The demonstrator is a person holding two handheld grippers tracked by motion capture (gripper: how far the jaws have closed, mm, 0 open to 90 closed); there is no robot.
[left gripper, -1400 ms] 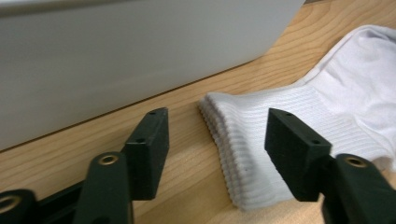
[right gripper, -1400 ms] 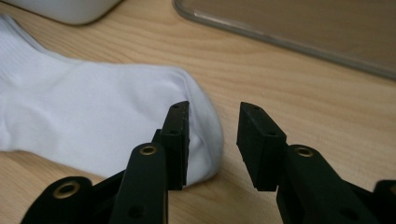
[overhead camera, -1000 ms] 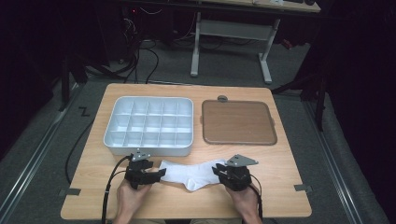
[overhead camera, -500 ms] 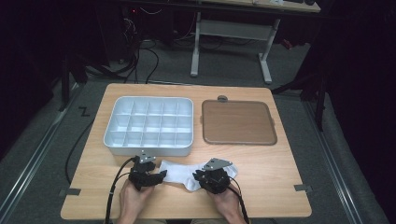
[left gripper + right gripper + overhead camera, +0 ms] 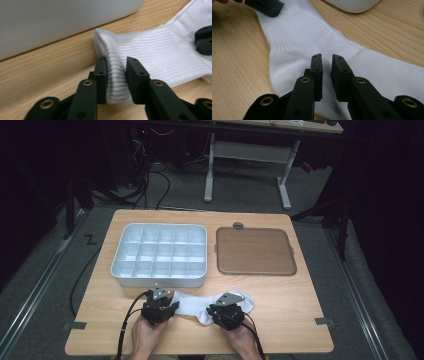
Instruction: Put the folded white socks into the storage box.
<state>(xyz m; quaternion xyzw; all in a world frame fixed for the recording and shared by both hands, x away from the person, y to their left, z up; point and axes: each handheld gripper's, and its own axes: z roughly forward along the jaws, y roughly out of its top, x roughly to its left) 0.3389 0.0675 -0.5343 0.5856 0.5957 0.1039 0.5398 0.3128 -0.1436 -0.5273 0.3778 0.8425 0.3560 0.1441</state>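
White sock (image 5: 192, 304) lies flat on the table, just in front of the grey compartment tray (image 5: 159, 254). Left gripper (image 5: 116, 75) has just been closing and now pinches the ribbed cuff. Right gripper (image 5: 327, 72) is nearly closed, nipping fabric at the heel.

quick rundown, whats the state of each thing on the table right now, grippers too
sock: white, flat on the table, cuff end pinched up
left gripper: jaws have just been closing, now shut on the sock's ribbed cuff
right gripper: jaws nearly together over the heel, grip on the fabric unclear
compartment tray: empty, behind the sock
brown tray: empty, flat on the table
table: wooden, bearing it all
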